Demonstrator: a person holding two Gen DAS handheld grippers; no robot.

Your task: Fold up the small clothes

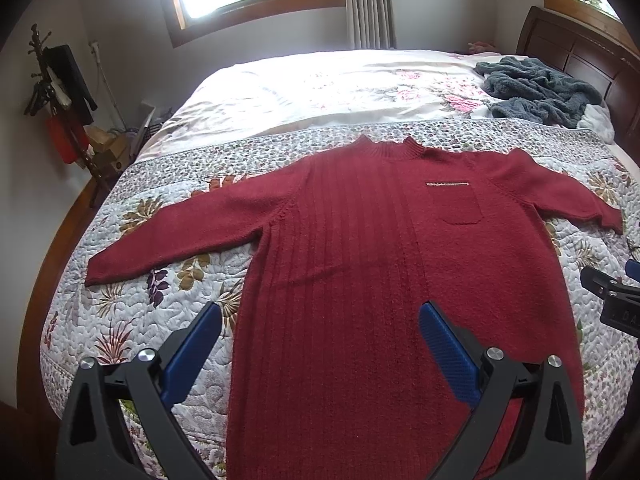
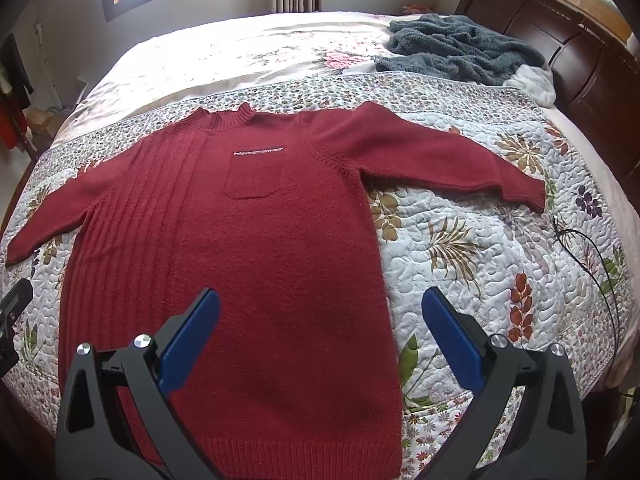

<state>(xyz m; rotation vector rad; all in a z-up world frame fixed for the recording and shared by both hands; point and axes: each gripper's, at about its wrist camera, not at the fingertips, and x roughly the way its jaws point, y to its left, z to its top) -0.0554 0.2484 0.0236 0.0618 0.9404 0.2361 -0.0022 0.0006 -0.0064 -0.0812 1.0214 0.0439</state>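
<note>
On the bed (image 2: pixel 500 264), spread flat over the floral quilt (image 1: pixel 132 320) with front up: a dark red sweater (image 1: pixel 360 260), both sleeves stretched out sideways, collar toward the far side, ribbed hem toward the near edge. Small chest pocket (image 2: pixel 251 178) with a pale trim line above it, lying smooth. Farther back near the dark headboard (image 2: pixel 560 40), a heap of grey fleece (image 2: pixel 460 50), well apart from the sweater. Left gripper (image 1: pixel 320 344) hovering over the lower left part of the body, blue fingers (image 1: pixel 192 356) wide apart and holding nothing; right gripper (image 2: pixel 320 340) hovering over the lower right part, likewise spread and empty, one finger over the knit and the other over bare quilt. Judging by the layout, still at the very start: garment laid out, no fold made yet. Next, most likely, a sleeve brought inward across the body, calling for a descent to the right sleeve cuff (image 2: pixel 536 196) or the left sleeve cuff (image 1: pixel 96 276), a pinch on the knit alone without catching the quilt, then a lift and carry across the chest. Thick knit, so probably slow to crease and apt to drag if pulled low.
</note>
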